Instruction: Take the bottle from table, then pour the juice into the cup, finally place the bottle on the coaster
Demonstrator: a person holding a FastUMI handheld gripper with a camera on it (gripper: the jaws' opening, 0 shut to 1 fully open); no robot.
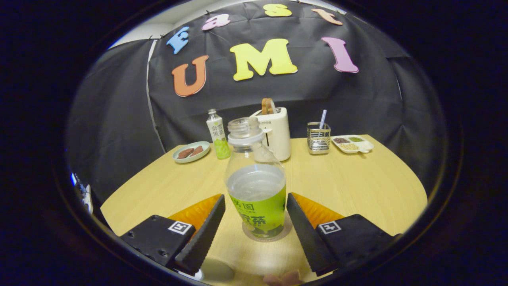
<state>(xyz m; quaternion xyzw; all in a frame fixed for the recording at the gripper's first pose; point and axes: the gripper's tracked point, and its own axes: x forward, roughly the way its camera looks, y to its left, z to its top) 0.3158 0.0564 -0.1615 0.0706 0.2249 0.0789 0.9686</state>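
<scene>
A clear, uncapped bottle (256, 178) with a green label stands upright on the wooden table (357, 186), partly filled with pale liquid. A round greyish disc (287, 231), apparently the coaster, shows around its base. My gripper (255, 196) is open with the bottle between its fingers. The fingertips (219, 204) stand close beside the bottle's two sides, at label height. Near the left finger's base I see the rim of a white cup (216, 271).
Along the far table edge stand a plate with brown pieces (191, 152), a second capped bottle (218, 137), a white toaster (276, 135), a wire holder with a straw (318, 137) and a divided snack tray (352, 143). A pinkish object (283, 279) lies near the fingers' base.
</scene>
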